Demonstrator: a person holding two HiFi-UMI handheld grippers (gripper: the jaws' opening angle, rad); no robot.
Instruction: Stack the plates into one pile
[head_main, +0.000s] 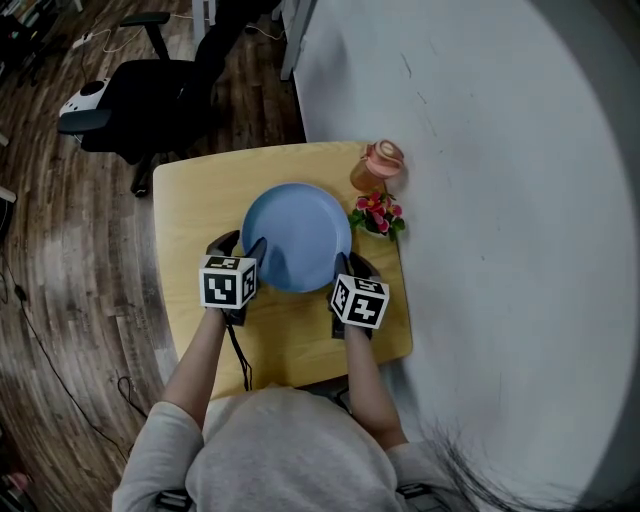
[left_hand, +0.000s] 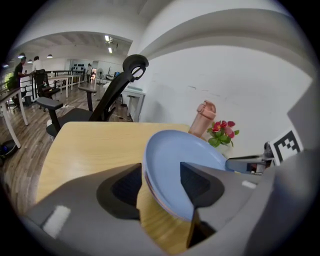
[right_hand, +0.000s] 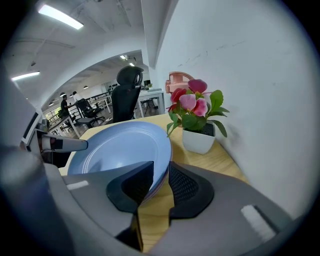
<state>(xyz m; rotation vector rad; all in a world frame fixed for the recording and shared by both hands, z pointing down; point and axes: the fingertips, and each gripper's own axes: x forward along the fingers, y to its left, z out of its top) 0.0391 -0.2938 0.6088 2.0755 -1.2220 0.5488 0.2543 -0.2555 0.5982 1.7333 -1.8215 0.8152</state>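
Since the plates (head_main: 296, 236) sit piled on the counter (head_main: 190, 210), left tongs (left_hand: 161, 167) and right tongs (right_hand: 161, 167) straddle the rim released and should, I'd judge, simply back away.

The stacked plates (head_main: 296, 235) look like smooth glazed ceramic, pale blue with a soft sheen. A pinkish edge shows under the top rim. The table (head_main: 190, 200) top is light wood grain, smooth and matt. The left gripper (left_hand: 161, 172) and right gripper (right_hand: 161, 167) are matt grey plastic with dark, finely ribbed pads (left_hand: 125, 187). At far right, the bottle (head_main: 377, 165) is smooth pink plastic and the flower pot (right_hand: 197, 141) is plain white. The floor (head_main: 60, 260) is dark wood planks.
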